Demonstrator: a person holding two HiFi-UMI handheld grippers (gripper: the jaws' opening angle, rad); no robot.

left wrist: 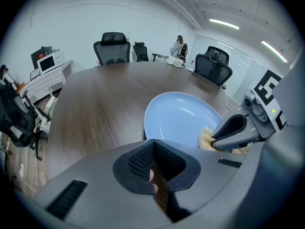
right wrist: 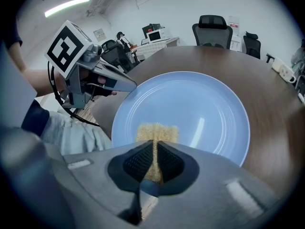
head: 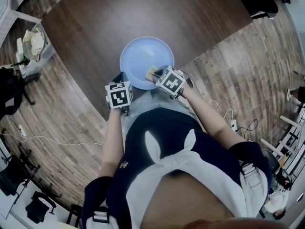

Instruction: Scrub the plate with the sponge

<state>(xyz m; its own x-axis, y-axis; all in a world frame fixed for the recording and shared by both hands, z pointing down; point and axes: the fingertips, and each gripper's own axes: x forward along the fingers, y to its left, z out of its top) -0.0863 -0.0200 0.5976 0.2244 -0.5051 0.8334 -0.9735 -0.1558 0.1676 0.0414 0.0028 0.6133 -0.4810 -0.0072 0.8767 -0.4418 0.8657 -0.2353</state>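
Right gripper [right wrist: 155, 151] is clamped hard on the sponge [right wrist: 156, 131], which pokes out past its fingertips onto the plate [right wrist: 209, 104], placed to scrub, I'd say. Left gripper [left wrist: 153, 149] is pinched together on nothing (barely a sliver of gap), its tips at the plate's rim, probably bracing it.

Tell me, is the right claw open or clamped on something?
Shut on the sponge: the right gripper has its jaws pinching that tan pad over the plate.

The right tool [right wrist: 154, 145] pinches the sponge [right wrist: 157, 130] on the plate [right wrist: 205, 109].
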